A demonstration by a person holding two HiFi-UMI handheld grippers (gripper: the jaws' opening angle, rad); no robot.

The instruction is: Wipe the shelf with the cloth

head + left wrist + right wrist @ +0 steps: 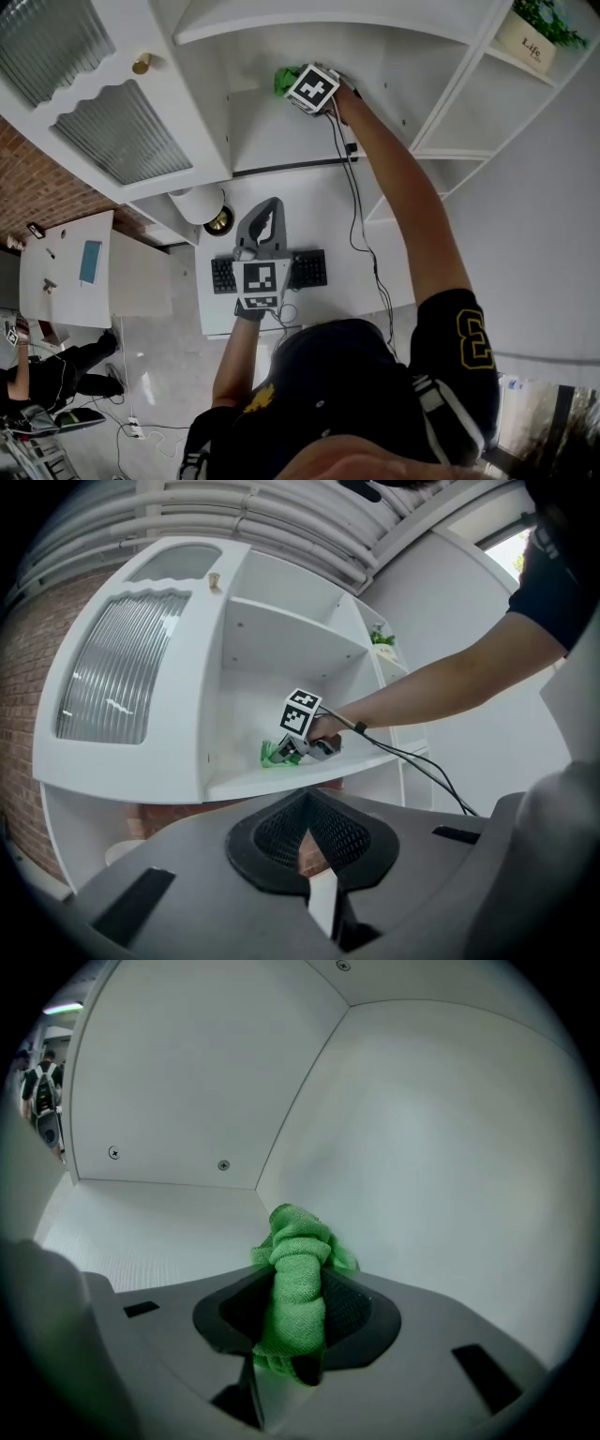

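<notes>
Cloth (pixel 296 1274) pinched in your right tongs (pixel 292 1324), on the shelf (pixel 141 1227).
Your left tongs (pixel 309 838) are pressed together over the desk (pixel 319 202).

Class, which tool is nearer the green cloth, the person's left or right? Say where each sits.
Right. The right tool is shut on the green cloth on the shelf; the left tool, empty, is over the keyboard, well away.

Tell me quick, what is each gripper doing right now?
Left gripper: closed, holding nothing.
Right gripper: closed on the green cloth.
</notes>
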